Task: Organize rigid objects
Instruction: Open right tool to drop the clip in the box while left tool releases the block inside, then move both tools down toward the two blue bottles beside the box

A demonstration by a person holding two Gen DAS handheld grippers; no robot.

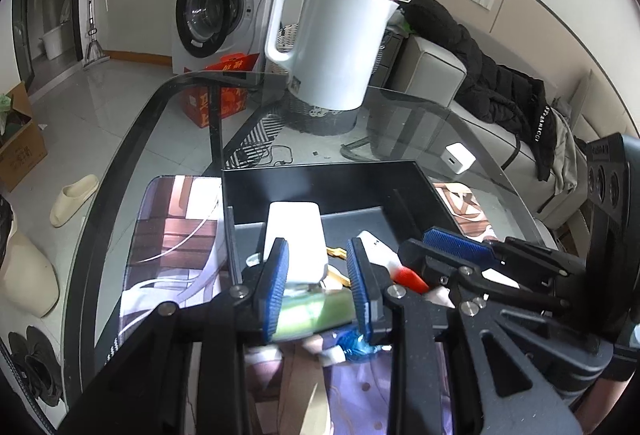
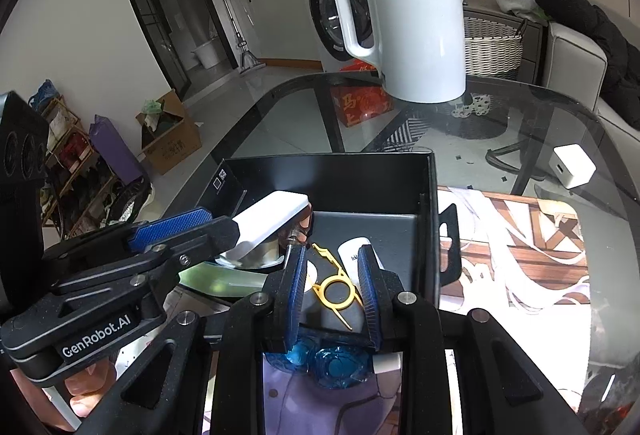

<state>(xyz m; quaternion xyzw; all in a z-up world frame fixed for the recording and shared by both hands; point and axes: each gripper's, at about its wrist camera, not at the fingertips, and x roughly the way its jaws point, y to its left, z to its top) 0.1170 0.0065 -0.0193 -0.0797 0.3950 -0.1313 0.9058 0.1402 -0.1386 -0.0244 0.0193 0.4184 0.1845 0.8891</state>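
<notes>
Left wrist view: my left tool (image 1: 318, 285) is closed narrow on a white block (image 1: 294, 239), its blue pads gripping the block's near end above the open black box (image 1: 320, 179) on the glass desk (image 1: 400, 115). A green item (image 1: 316, 311) lies just beneath. My right tool (image 1: 452, 255) shows at the right beside a red-tipped white tube (image 1: 394, 263).

Right wrist view: my right tool (image 2: 332, 299) is drawn narrow; whether it grips anything I cannot tell. A yellow ring-shaped piece (image 2: 334, 289) lies in the box (image 2: 332, 175) behind its fingers, blue wrapped items (image 2: 324, 361) below them. A white kettle (image 2: 416, 31) stands beyond.
</notes>
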